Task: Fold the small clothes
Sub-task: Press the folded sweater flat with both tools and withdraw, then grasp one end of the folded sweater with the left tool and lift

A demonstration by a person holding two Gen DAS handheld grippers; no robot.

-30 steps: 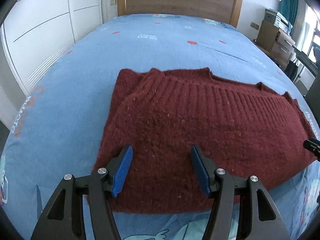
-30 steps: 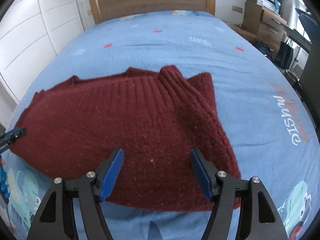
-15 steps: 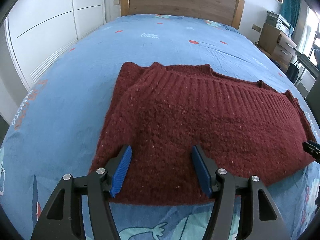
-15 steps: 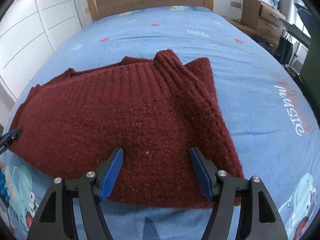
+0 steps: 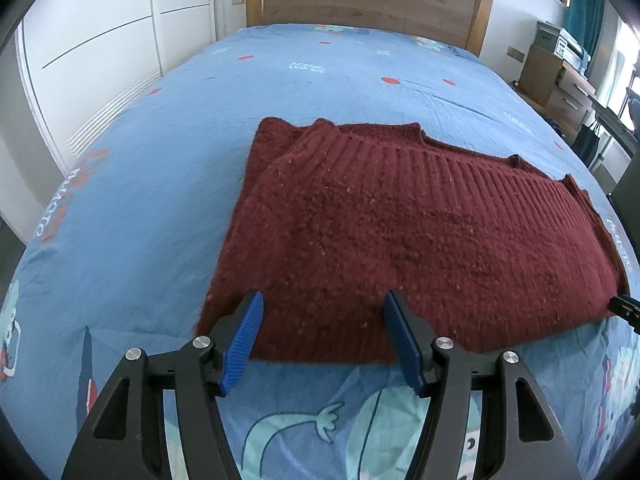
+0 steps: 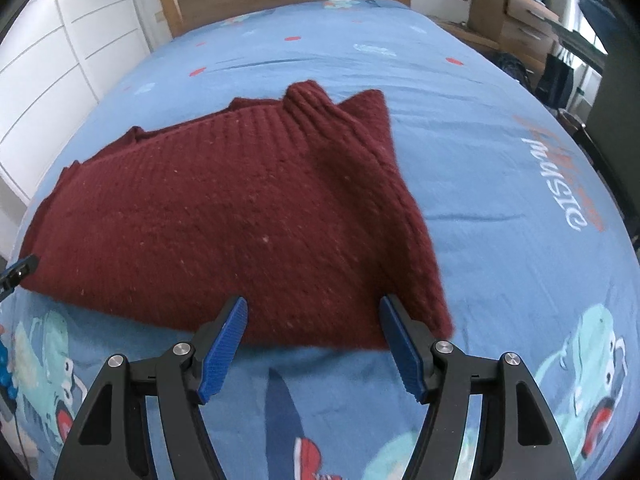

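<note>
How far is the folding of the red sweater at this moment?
Done: the sweater lies on the bed already doubled, ribbed hem on top. In hand: nothing; the left gripper and right gripper are both open at its near edge. Left: probably one more fold, since the bundle is wide and one corner sticks up.

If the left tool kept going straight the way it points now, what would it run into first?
Most likely the near edge of the dark red knit sweater, which lies directly ahead between the open fingers of the left tool. Its height above the bed is unclear.
</note>
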